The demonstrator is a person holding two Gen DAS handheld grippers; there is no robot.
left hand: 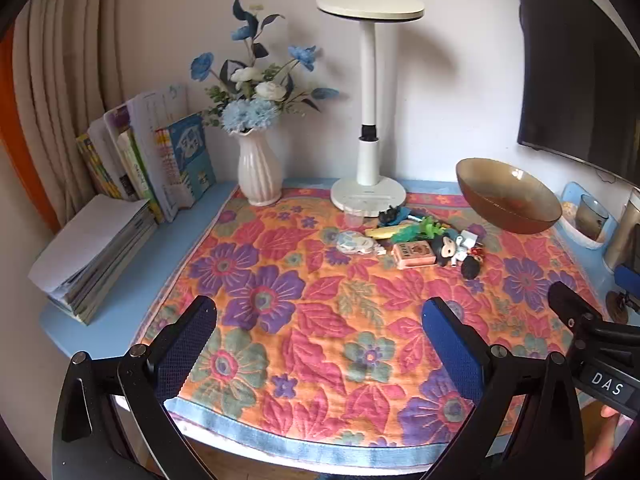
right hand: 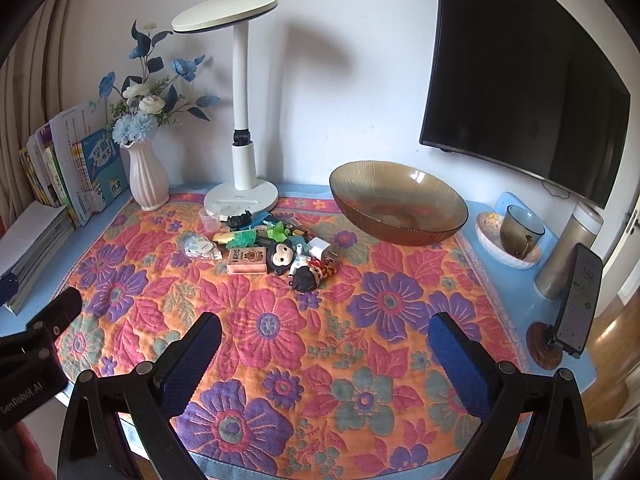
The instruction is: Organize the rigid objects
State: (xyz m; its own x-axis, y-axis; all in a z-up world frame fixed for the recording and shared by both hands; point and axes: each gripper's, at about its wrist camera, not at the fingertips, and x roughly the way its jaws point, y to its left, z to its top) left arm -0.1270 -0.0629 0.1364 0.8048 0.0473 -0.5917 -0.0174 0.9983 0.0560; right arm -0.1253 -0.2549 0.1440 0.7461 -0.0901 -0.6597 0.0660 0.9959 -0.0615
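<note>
both tongs spread wide, nothing between the pads: left tongs (left hand: 318, 328) and right tongs (right hand: 324, 344) hover over the near part of the floral cloth (right hand: 304, 320) covering the blue surface (left hand: 132, 280), well apart from the clutter. the right tongs also show at the right edge of the left view, the left tongs at the left edge of the right view. the task items sit in one loose pile near mid-cloth, just in front of the white desk lamp (right hand: 240, 120) base: small clear cup (right hand: 210, 217), round pale tape-like piece (right hand: 199, 247), yellow and green bits (right hand: 240, 238), pink-orange box (right hand: 247, 261), monkey figure (right hand: 284, 256) touching the box's right end, white plug adapter (right hand: 322, 249), dark-haired figurine (right hand: 306, 278) nearest the camera. amber glass bowl (right hand: 398, 204) stands right of the pile, close but not touching, nothing visible inside. white vase with blue flowers (right hand: 147, 176) left of the lamp, books (right hand: 72, 164) upright against the wall plus a flat stack at far left. right side: dark glass mug (right hand: 520, 226) in a small dish, tall beige bottle (right hand: 570, 248), phone on a stand (right hand: 576, 300). tv (right hand: 520, 80) on the wall.
</note>
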